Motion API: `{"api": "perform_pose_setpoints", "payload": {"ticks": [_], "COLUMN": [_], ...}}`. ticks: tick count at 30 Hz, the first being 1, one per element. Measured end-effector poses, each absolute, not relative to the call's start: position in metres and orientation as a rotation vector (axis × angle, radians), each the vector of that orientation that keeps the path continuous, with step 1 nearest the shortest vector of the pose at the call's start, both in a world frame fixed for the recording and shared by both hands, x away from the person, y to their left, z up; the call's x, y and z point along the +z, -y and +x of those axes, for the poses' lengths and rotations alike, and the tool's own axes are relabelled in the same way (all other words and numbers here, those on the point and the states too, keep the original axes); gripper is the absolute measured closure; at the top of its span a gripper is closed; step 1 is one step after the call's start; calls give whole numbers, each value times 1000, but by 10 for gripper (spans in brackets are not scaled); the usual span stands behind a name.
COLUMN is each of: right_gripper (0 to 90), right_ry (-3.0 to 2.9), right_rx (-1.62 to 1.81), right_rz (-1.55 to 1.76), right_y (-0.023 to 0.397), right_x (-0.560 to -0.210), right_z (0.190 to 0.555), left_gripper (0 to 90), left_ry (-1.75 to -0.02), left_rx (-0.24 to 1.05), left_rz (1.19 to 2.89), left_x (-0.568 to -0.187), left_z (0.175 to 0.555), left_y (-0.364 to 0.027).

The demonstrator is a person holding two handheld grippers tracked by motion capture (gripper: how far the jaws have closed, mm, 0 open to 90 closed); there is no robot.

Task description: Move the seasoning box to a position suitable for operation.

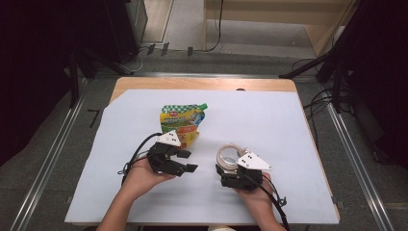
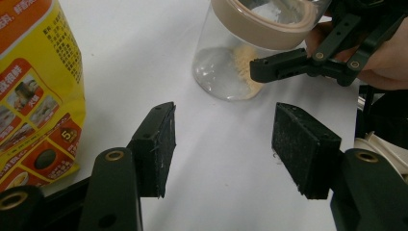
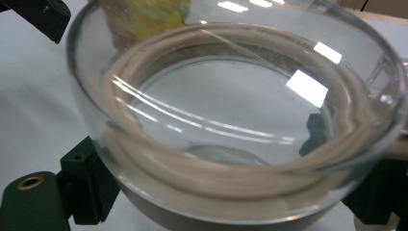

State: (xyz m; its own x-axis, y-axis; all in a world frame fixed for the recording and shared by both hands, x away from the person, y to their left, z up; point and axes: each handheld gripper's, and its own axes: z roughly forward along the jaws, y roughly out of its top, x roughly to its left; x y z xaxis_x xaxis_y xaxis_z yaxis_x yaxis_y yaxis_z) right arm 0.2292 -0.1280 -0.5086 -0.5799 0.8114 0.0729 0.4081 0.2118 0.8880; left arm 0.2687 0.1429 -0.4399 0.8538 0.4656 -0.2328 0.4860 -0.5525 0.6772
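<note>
Clear jar; pouch marked "5"

Left gripper hovers with fingers apart; right gripper fingers clamp something.

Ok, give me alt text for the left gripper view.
Two open black jaws of the left gripper frame bare white table. Beyond them, the right gripper clasps a clear jar with a beige lid band; a yellow pouch stands at left.
</note>
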Motion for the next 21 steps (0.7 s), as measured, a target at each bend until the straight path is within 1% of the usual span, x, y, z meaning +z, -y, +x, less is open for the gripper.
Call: {"api": "perform_pose_setpoints", "payload": {"ticks": [10, 15, 19, 21], "right_gripper": [87, 87, 102, 132], "right_ry": [-2109, -2141, -2182, -2208], "right_rx": [1373, 1340, 1330, 1329], "right_rz": [1223, 1239, 1241, 1227], "right_y": [133, 137, 145, 149], "right_x": [-509, -505, -500, -497], "right_z": [230, 221, 213, 208], "left_gripper": [421, 423, 423, 423], "left_ry": [-672, -668, -670, -667], "left_rx": [-36, -33, -33, -39], "left_rz": [2252, 2252, 2256, 2259], "left_x": [-442, -442, -443, -443], "left_z": [270, 271, 271, 271], "left_y": [-139, -138, -137, -135]}}
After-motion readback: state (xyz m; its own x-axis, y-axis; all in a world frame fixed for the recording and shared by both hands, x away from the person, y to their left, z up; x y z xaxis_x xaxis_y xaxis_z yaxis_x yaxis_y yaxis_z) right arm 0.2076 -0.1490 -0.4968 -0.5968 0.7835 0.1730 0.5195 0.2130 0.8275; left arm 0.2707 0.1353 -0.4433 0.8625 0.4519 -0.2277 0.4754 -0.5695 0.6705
